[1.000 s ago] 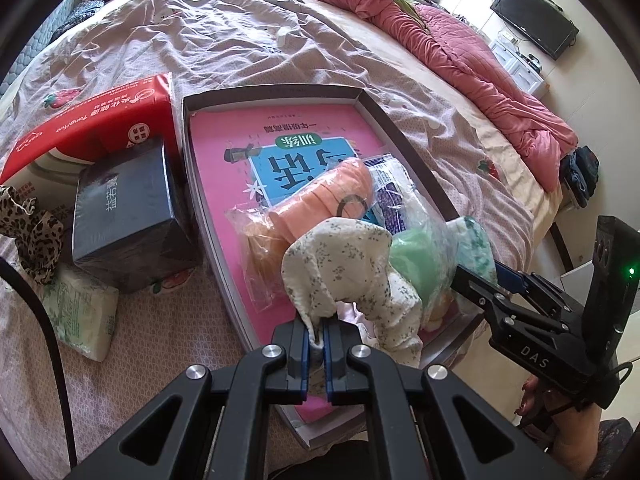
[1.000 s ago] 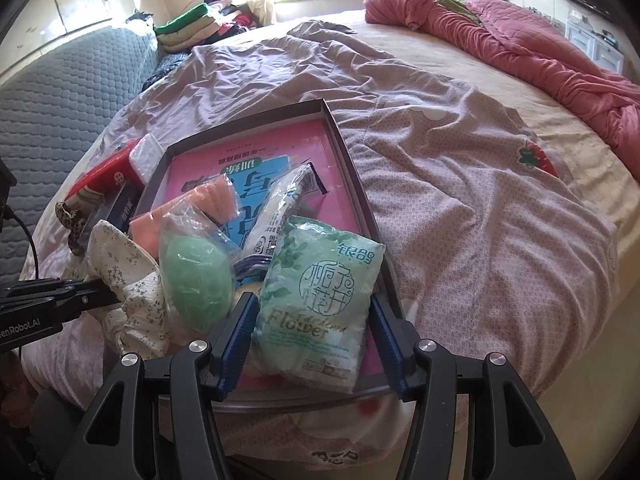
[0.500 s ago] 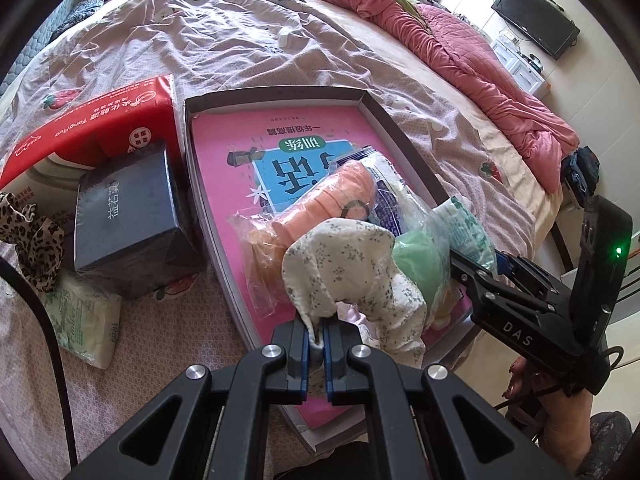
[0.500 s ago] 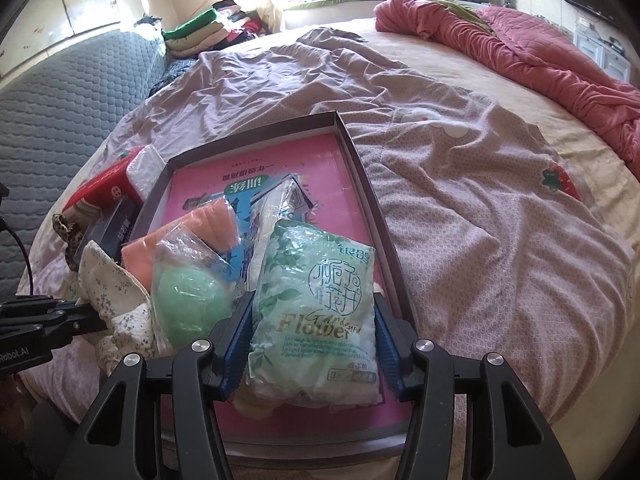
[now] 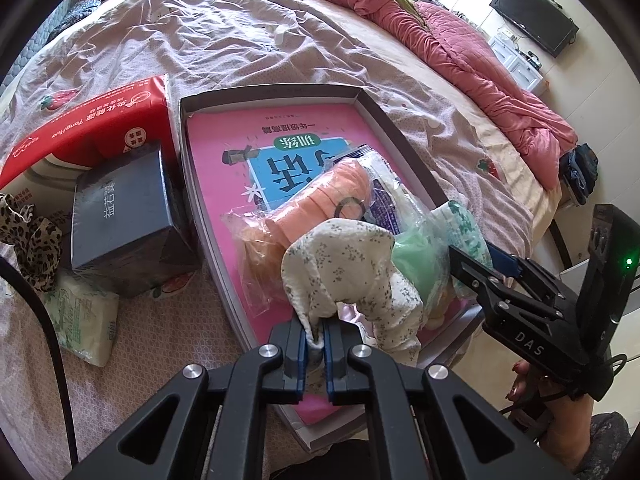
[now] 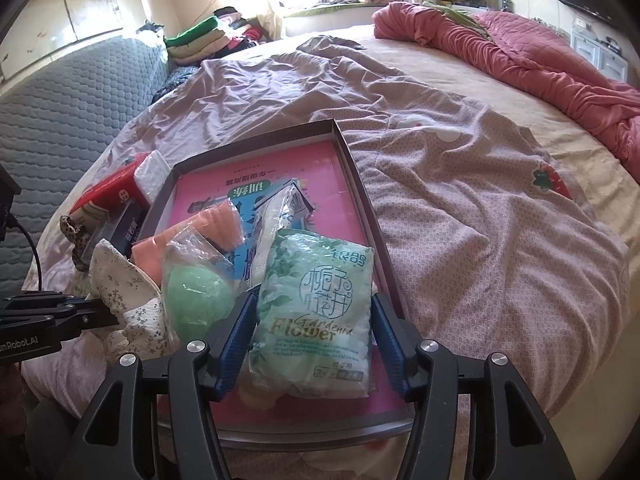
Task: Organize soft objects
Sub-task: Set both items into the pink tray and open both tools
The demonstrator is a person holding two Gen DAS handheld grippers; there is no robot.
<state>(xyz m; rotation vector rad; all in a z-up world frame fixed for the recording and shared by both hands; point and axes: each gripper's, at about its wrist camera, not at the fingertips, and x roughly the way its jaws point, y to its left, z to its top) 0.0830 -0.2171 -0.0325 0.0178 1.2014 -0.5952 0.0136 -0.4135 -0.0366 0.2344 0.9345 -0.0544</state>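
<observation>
A shallow grey tray (image 5: 400, 132) with a pink book inside lies on the bed; it also shows in the right wrist view (image 6: 362, 196). My left gripper (image 5: 315, 342) is shut on a white floral cloth (image 5: 340, 272) at the tray's near edge; the cloth also shows in the right wrist view (image 6: 120, 284). My right gripper (image 6: 312, 338) grips a green Gardenia Flower tissue pack (image 6: 316, 308) over the tray's near right corner. A bagged orange cloth (image 5: 320, 208), a bagged green item (image 6: 196, 300) and a clear packet (image 6: 276, 216) lie in the tray.
Left of the tray sit a red tissue pack (image 5: 88, 128), a dark blue box (image 5: 128, 216), a leopard scrunchie (image 5: 28, 236) and a small green tissue pack (image 5: 84, 316). A pink quilt (image 6: 532, 48) lies at the bed's far right. Folded clothes (image 6: 208, 36) are stacked far back.
My right gripper has carried the tissue pack forward and lower onto the tray. The left gripper keeps its hold on the floral cloth and has barely moved.
</observation>
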